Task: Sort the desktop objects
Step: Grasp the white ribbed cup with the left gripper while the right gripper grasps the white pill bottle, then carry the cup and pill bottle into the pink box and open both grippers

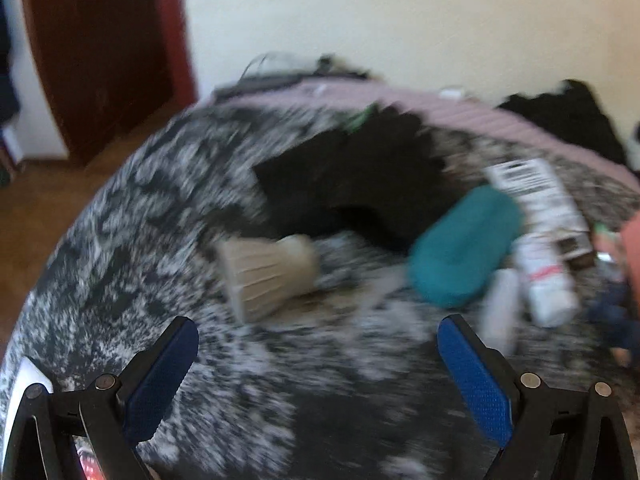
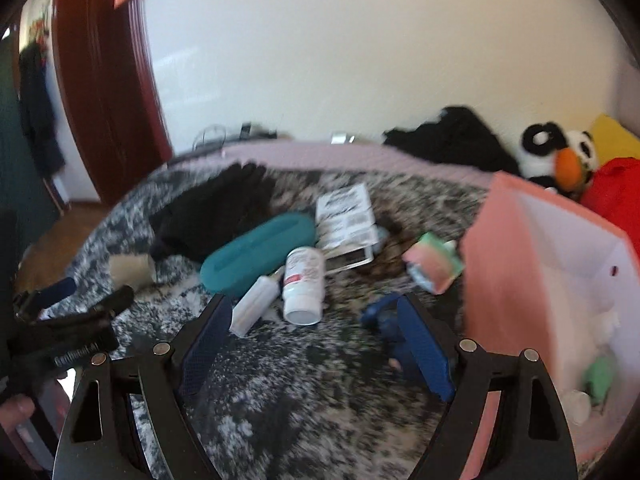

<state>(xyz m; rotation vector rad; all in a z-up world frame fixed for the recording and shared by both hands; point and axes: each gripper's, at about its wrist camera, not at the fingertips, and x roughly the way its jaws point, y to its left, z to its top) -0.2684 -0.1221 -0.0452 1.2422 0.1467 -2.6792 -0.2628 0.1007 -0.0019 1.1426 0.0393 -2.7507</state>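
Loose objects lie on a black-and-white speckled blanket (image 2: 280, 380). A teal oblong case (image 2: 258, 252) (image 1: 466, 246), a white bottle (image 2: 304, 286) (image 1: 546, 284), a small white tube (image 2: 256, 304), a printed leaflet (image 2: 348, 220), a tan ribbed cup on its side (image 1: 268, 278) (image 2: 132, 268), a pink-green packet (image 2: 434, 266) and a dark blue object (image 2: 384, 316). My left gripper (image 1: 318, 330) is open and empty, below the tan cup. My right gripper (image 2: 316, 312) is open and empty, just short of the bottle. The left gripper also shows in the right wrist view (image 2: 96, 296).
A pink box (image 2: 500, 264) with white inside stands open at the right, holding small items. Black gloves (image 2: 220, 208) lie behind the teal case. A panda plush (image 2: 540, 152), red cloth (image 2: 616, 192) and black clothing (image 2: 452, 136) lie at the back. A wooden door (image 2: 100, 80) is left.
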